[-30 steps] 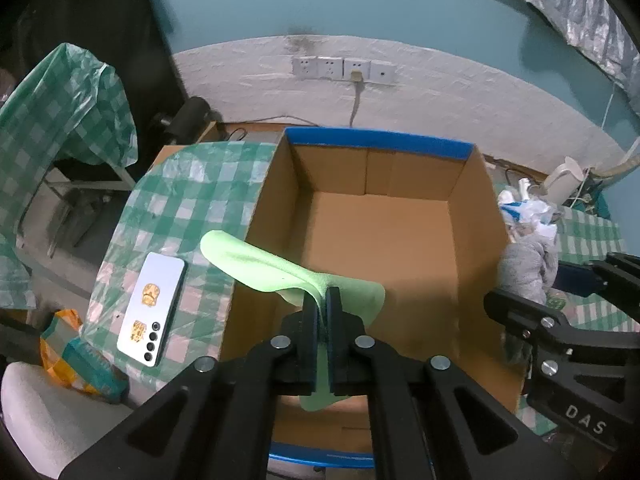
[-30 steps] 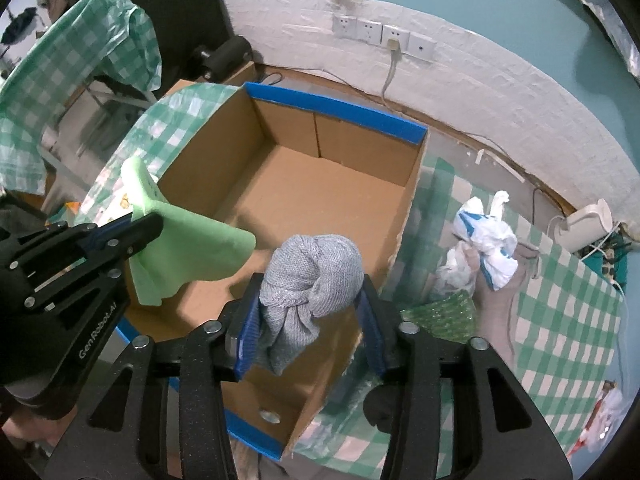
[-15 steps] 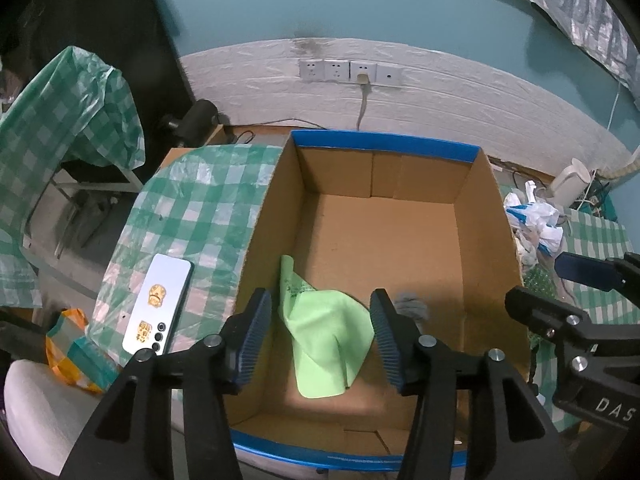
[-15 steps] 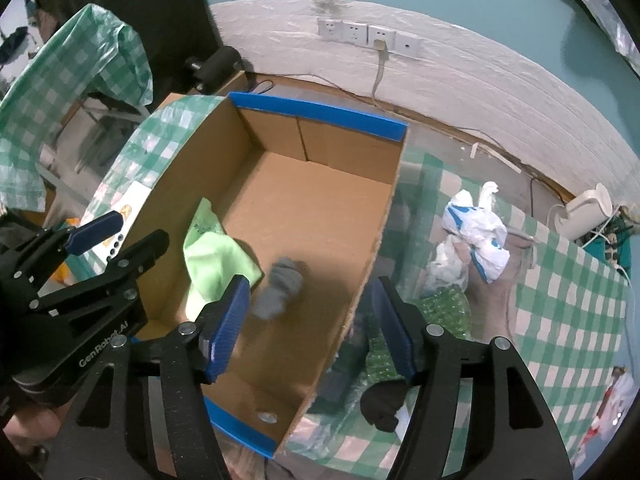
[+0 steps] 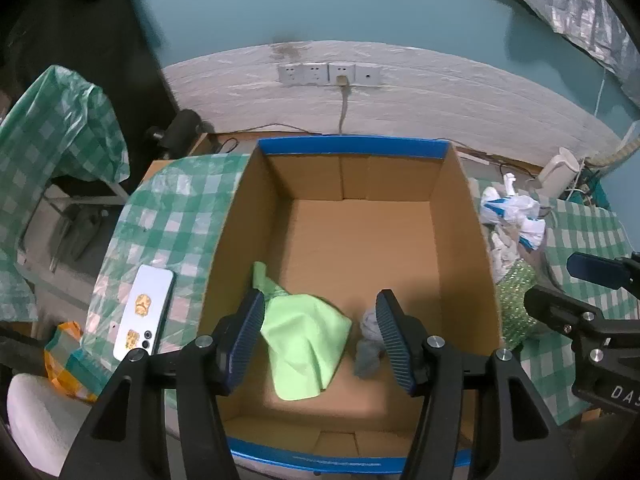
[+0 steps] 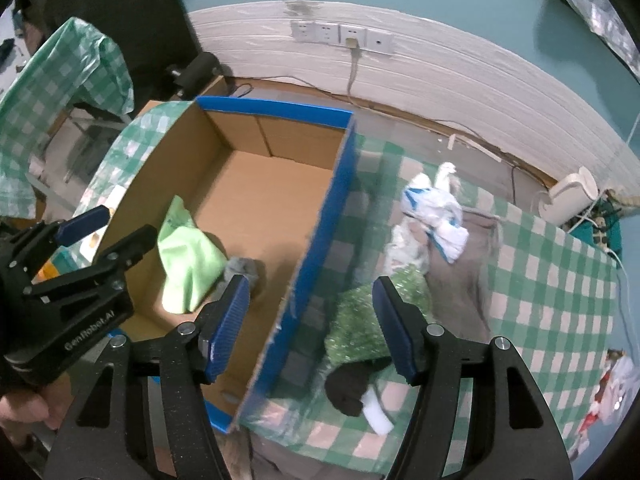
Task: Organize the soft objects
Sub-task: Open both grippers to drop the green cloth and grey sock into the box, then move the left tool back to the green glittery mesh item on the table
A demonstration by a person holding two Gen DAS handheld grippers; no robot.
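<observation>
A cardboard box [image 5: 460,220] with blue rim tape stands on the green checked table. Inside it lie a light green cloth [image 5: 308,340] and a grey knotted sock [image 5: 368,344], side by side near the front; both also show in the right wrist view, the cloth [image 6: 188,264] and the sock [image 6: 240,268]. My left gripper [image 5: 320,336] is open and empty above them. My right gripper [image 6: 310,320] is open and empty, over the box's right wall [image 6: 320,240]. A sparkly green soft item [image 6: 372,316] lies on the table under its right finger.
A white phone [image 5: 144,312] lies left of the box. Right of the box are a white and blue plastic bag [image 6: 436,208], a brown cloth [image 6: 468,276], a black item with a white piece [image 6: 356,392] and a white kettle [image 6: 572,196]. A draped chair [image 5: 52,132] stands far left.
Both grippers opened and dropped the green cloth and grey sock into the box, then pulled back. My right gripper has shifted right, over the box's right wall.
</observation>
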